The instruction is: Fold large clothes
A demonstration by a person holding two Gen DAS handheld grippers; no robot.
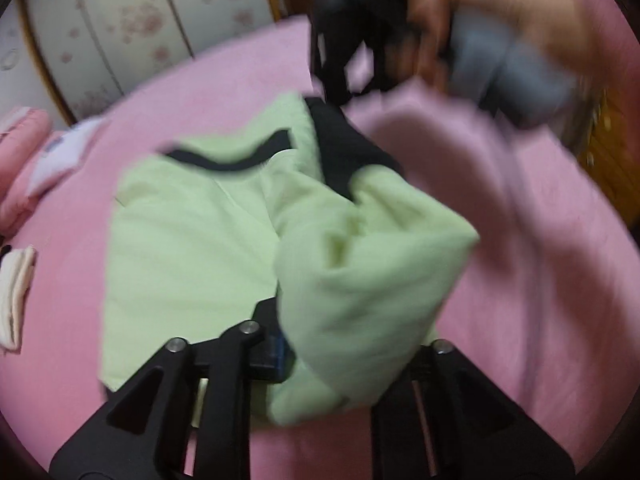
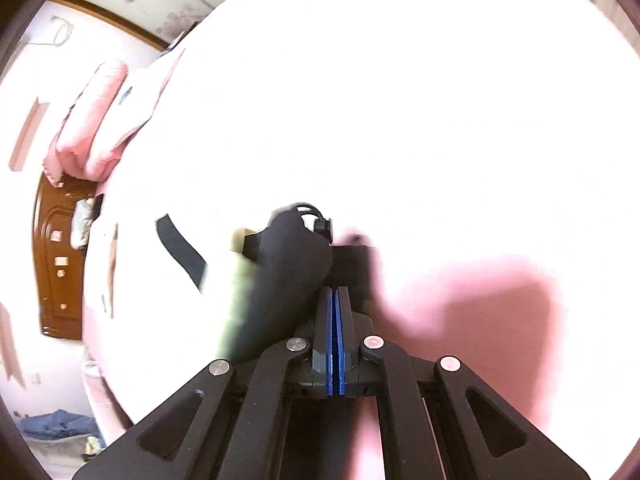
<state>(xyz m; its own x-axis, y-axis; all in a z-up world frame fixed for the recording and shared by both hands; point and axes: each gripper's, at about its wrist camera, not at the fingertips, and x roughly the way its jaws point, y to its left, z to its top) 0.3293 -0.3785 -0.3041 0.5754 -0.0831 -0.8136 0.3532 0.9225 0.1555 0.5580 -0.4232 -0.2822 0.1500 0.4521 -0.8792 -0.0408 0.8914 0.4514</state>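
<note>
Nearest, the left gripper point(image 1: 320, 344) has a bunched fold of the light green garment point(image 1: 192, 240) between its jaws (grip unclear), the garment spreading beyond over the pink bedsheet point(image 1: 520, 280), while past it the right gripper point(image 2: 335, 300), blue pads together, holds nothing.

Pale green garment point(image 1: 188, 240) w/ black trim, half folded on bed.
Left part lies flat; right side bunched and lifted over it, black collar facing away.
</note>
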